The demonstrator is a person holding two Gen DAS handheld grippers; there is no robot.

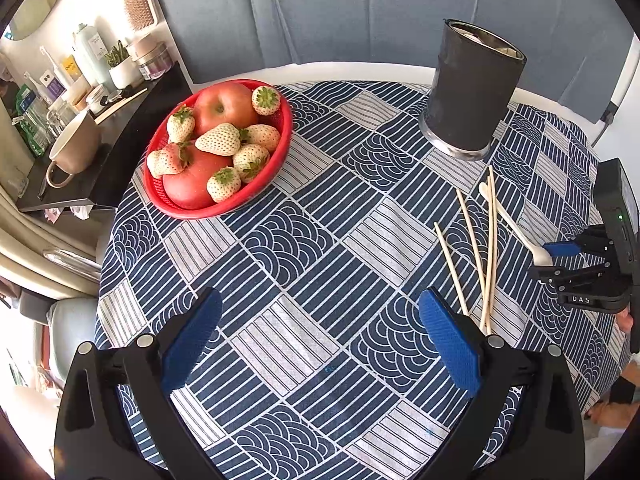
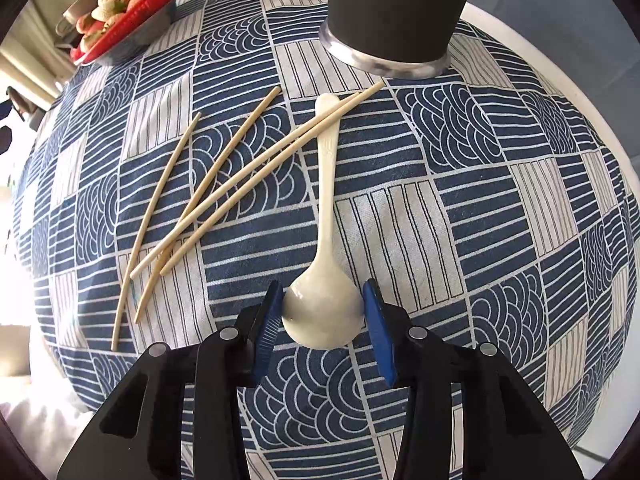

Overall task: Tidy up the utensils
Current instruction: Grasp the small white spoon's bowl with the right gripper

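A cream spoon (image 2: 325, 248) lies on the blue patterned tablecloth, its bowl toward me and its handle pointing at the dark utensil cup (image 2: 394, 12). My right gripper (image 2: 323, 304) has its blue pads on both sides of the spoon's bowl, touching it. Several wooden chopsticks (image 2: 224, 196) lie to the spoon's left; two cross its handle. My left gripper (image 1: 320, 320) is open and empty over the cloth, left of the chopsticks (image 1: 482, 256). The cup (image 1: 472, 88), the spoon (image 1: 512, 224) and the right gripper (image 1: 556, 258) show in the left wrist view.
A red basket (image 1: 256, 196) of apples and pale strawberries sits at the table's far left. A black side shelf (image 1: 120, 136) with bottles and a mug stands beyond the table's left edge. The white table rim (image 2: 560, 92) shows at the right.
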